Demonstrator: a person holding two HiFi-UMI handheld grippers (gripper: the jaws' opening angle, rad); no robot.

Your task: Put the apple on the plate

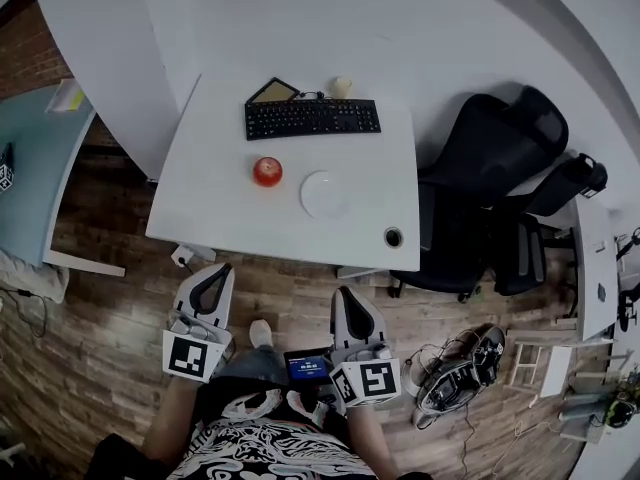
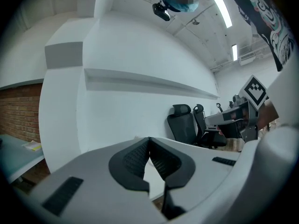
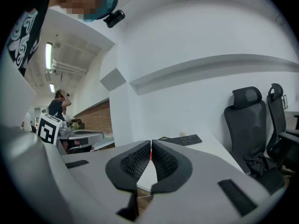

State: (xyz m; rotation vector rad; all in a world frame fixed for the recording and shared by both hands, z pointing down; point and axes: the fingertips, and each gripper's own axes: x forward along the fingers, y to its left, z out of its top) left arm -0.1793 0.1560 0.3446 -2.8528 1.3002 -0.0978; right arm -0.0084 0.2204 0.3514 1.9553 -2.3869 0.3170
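White desk (image 1: 220,208) ahead of you carries the apple (image 1: 267,171), red and upright, just left of the plate (image 1: 325,194) and not touching it; the plate is small, white and bare. Beyond both lies a black keyboard (image 1: 312,118), and black office chairs (image 1: 490,168) stand to the desk's right. You are short of the desk, over the wooden floor (image 1: 100,348). Your left gripper (image 1: 222,266) and right gripper (image 1: 343,290) both point towards the desk, each with its jaws pressed together and nothing between them. By my reading you are on the approach, with the apple not yet grasped. Next you would need to close in, part one gripper's jaws wide enough for the apple, and take it by its sides. No brand or label is readable: the small blue screen (image 1: 308,367) at your waist is too small, and the cubes show only square markers.
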